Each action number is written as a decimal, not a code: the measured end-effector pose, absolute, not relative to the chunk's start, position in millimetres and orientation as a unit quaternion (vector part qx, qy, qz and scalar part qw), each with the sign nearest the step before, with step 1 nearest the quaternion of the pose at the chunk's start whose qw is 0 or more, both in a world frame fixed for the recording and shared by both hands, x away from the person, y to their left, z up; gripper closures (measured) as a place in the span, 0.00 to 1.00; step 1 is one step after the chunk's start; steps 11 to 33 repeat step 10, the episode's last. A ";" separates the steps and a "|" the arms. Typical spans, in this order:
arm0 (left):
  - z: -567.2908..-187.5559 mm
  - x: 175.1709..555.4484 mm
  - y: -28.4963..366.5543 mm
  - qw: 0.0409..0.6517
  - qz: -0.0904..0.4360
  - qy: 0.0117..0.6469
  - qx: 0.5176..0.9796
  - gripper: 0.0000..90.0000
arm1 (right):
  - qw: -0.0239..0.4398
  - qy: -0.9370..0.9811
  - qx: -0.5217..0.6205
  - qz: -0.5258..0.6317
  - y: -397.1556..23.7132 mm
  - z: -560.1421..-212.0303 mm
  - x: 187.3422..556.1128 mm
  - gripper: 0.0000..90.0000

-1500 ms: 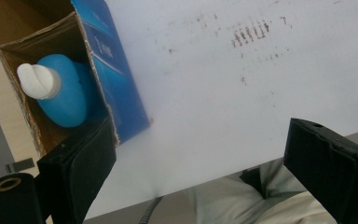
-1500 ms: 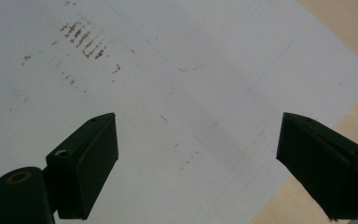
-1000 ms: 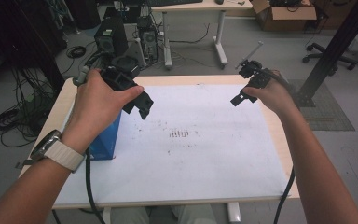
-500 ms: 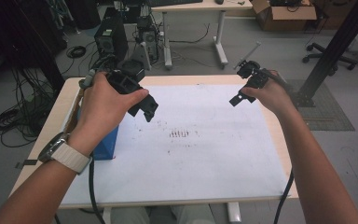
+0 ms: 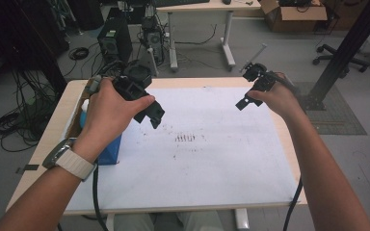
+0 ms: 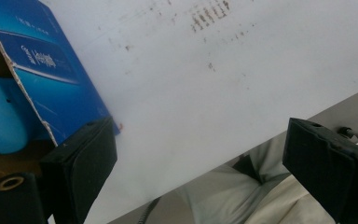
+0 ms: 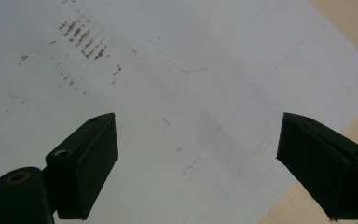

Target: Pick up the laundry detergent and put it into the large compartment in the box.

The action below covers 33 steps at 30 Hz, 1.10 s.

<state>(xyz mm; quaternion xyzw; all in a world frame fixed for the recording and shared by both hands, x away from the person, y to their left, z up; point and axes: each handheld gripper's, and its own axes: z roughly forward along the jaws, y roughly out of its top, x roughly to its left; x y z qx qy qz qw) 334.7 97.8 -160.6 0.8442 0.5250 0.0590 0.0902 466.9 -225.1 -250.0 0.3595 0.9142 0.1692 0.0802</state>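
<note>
My left gripper [image 5: 152, 113] hangs over the left part of a white sheet [image 5: 207, 159], held in a hand with a watch on its wrist. Its jaws stand wide open with nothing between them [image 6: 200, 140]. Just left of it stands an open blue cardboard box [image 5: 109, 150] [image 6: 51, 70] with a light blue rounded thing [image 6: 0, 121] inside. My right gripper [image 5: 244, 101] hovers above the sheet's far right corner. It is open and empty as well [image 7: 198, 130].
The sheet covers a wooden table [image 5: 289, 144] and bears brown smudges [image 5: 187, 138] near its middle. Beyond the far edge stand a desk, computer towers [image 5: 112, 41] and cables on the floor. A black post [image 5: 339, 53] rises at the right.
My left hand has shifted slightly to the right over the sheet, away from the box. The right hand has kept still.
</note>
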 end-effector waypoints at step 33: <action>-161.0 336.1 97.9 0.094 0.060 0.523 0.845 0.11 | 0.080 0.914 0.358 0.170 -223.8 -250.3 467.1 0.14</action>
